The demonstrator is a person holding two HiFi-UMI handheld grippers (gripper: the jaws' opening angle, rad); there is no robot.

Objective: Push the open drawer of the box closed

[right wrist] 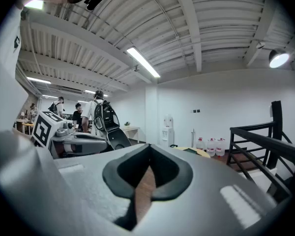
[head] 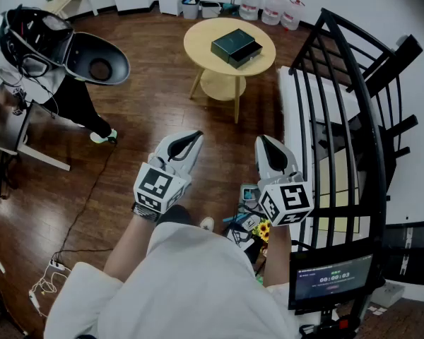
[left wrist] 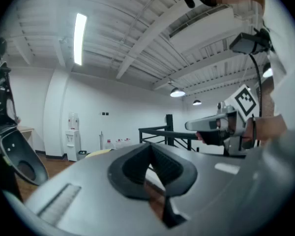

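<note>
A dark green box (head: 236, 47) lies on a round yellow table (head: 198, 44) across the wooden floor, and its drawer (head: 249, 56) juts out a little at the lower right side. Both grippers hang in the air well short of the table, side by side and pointing towards it. My left gripper (head: 196, 134) is shut with nothing in it, its jaws meeting in the left gripper view (left wrist: 149, 150). My right gripper (head: 263, 139) is shut and empty too (right wrist: 148, 150). A sliver of the table (right wrist: 200, 153) shows beyond the right jaws.
A black metal railing (head: 343, 119) runs along the right, with a small screen (head: 332, 277) at its base. A grey shell chair (head: 92, 58) stands at the left. Water bottles (head: 272, 9) and bins (head: 192, 6) line the far wall. Cables (head: 56, 263) trail on the floor. People (right wrist: 96, 109) stand far off.
</note>
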